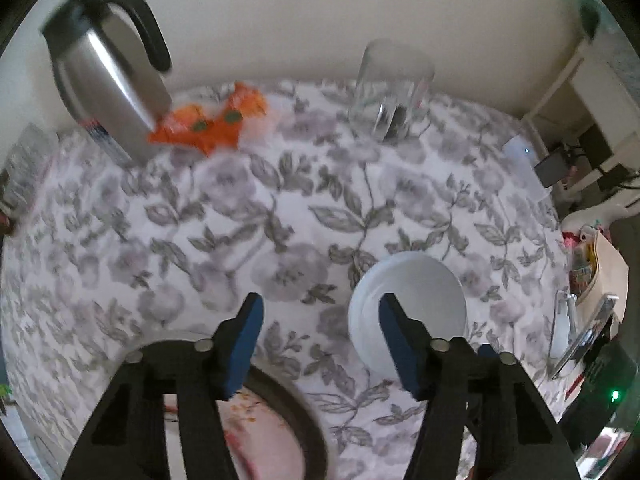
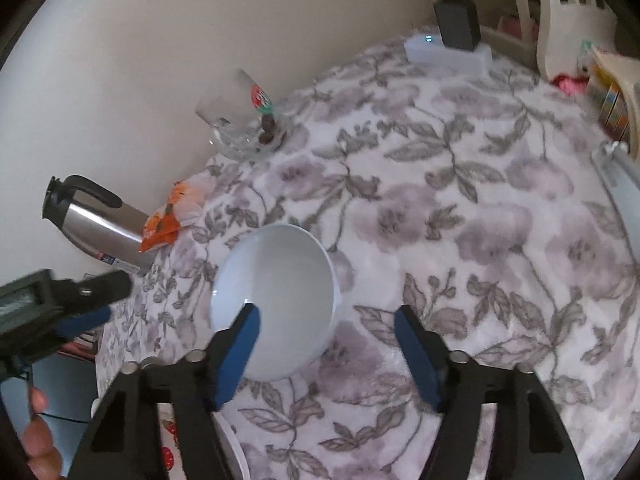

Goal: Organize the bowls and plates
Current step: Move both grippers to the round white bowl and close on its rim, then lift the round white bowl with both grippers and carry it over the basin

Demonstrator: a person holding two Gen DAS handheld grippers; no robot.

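both grippers [image 1: 320, 312] [image 2: 326, 322] angled down, jaws apart

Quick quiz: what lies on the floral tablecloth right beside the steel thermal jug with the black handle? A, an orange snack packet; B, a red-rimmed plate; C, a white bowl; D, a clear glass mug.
A: the orange snack packet lies against the base of the steel thermal jug.

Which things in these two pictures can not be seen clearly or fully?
- Patterned plate, left wrist view: mostly hidden behind the left gripper and cut off by the bottom edge.
- Orange packet, left wrist view: blurred, print unreadable.
- Jug, right wrist view: its label is too small to read.
- White bowl, right wrist view: near rim covered by one finger of the right gripper.
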